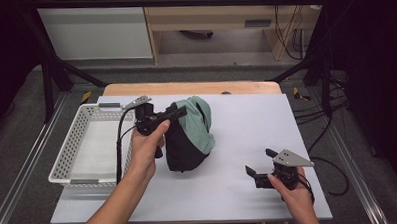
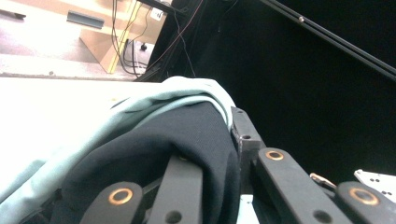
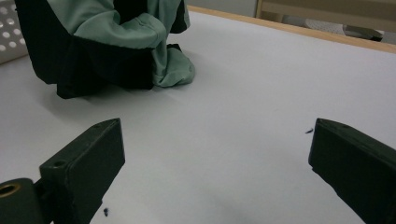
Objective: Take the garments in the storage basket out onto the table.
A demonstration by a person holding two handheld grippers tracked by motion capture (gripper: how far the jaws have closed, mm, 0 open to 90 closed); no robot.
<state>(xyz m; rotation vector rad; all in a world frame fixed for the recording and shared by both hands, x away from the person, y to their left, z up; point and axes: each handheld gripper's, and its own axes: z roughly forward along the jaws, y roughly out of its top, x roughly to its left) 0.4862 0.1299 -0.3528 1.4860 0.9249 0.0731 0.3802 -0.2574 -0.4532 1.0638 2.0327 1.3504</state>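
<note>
Black-green garment (image 2: 154, 135) between left fingers (image 2: 245, 135)

The bunched green-and-black fabric garment (image 1: 190, 135) sits on the white sheet-covered table (image 1: 247, 140), just left of the table's middle. The white perforated plastic basket (image 1: 70, 151) stands at its nine o'clock, on the table's left edge, with the left gripper (image 1: 179, 112) between the two, at the garment's top. The right gripper (image 1: 259, 161) rests on the sheet at the garment's four o'clock, well apart from it.
</note>
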